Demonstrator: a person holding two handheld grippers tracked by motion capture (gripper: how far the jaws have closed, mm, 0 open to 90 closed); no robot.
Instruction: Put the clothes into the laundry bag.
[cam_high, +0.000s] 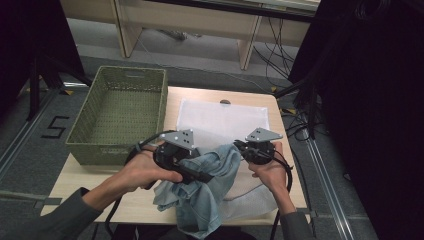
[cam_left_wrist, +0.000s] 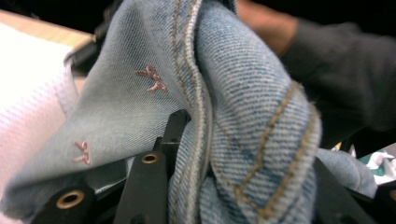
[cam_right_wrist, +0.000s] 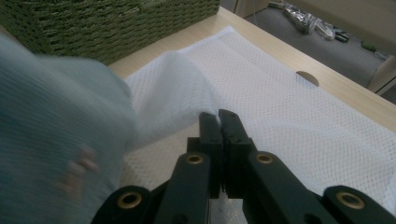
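A light blue denim garment (cam_high: 200, 195) with tan stitching hangs bunched over the table's front edge. My left gripper (cam_high: 200, 175) is shut on it, a thick fold of the denim (cam_left_wrist: 243, 93) filling the space between its jaws (cam_left_wrist: 247, 154). A white mesh bag (cam_high: 225, 120) lies flat on the table behind. My right gripper (cam_high: 237, 146) is shut at the bag's near edge, and its jaws (cam_right_wrist: 218, 116) pinch a raised fold of the mesh (cam_right_wrist: 280, 93). The denim (cam_right_wrist: 46, 140) shows blurred to the left of that gripper.
A green woven basket (cam_high: 85, 117) with nothing in it stands at the table's left, close to the mesh bag, and its wall (cam_right_wrist: 116, 23) rises beyond the mesh. The wooden table (cam_high: 75, 185) has a cable hole (cam_right_wrist: 308, 77) at the back. A dark sleeve (cam_left_wrist: 336, 70) shows behind the denim.
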